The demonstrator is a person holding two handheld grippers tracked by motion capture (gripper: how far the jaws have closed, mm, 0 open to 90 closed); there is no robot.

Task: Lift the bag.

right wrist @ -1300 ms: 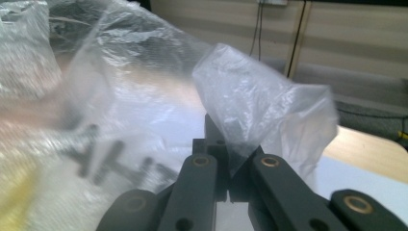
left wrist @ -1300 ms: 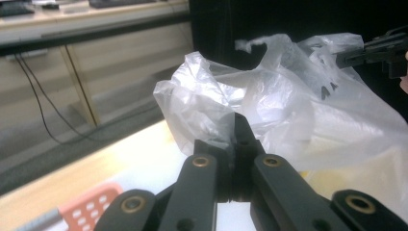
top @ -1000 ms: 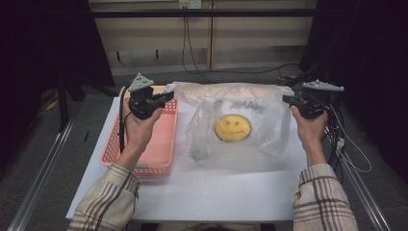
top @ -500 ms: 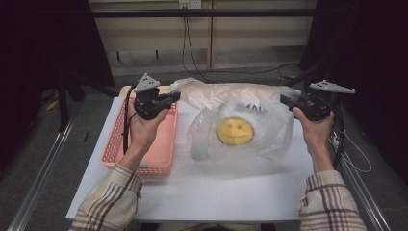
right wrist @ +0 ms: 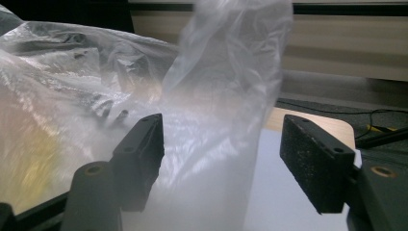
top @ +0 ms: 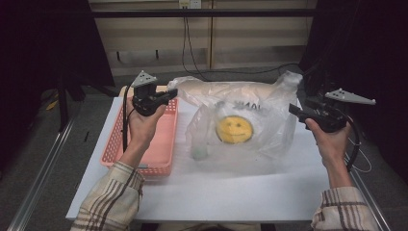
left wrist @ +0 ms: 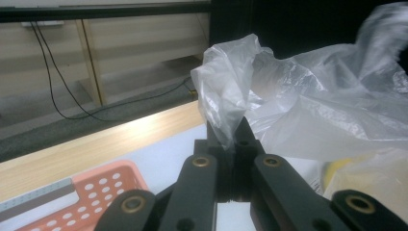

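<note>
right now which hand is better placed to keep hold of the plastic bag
Left. The left gripper is shut on a handle of the plastic bag, while the right gripper has just been opening, its fingers off the film.

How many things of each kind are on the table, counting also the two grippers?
Clear plastic bag: 1
Pink basket: 1
Grippers: 2, left gripper and right gripper
Total: 4
The yellow smiley is seen through the bag; whether it is a print or a thing inside, I cannot tell, so it is not counted.
</note>
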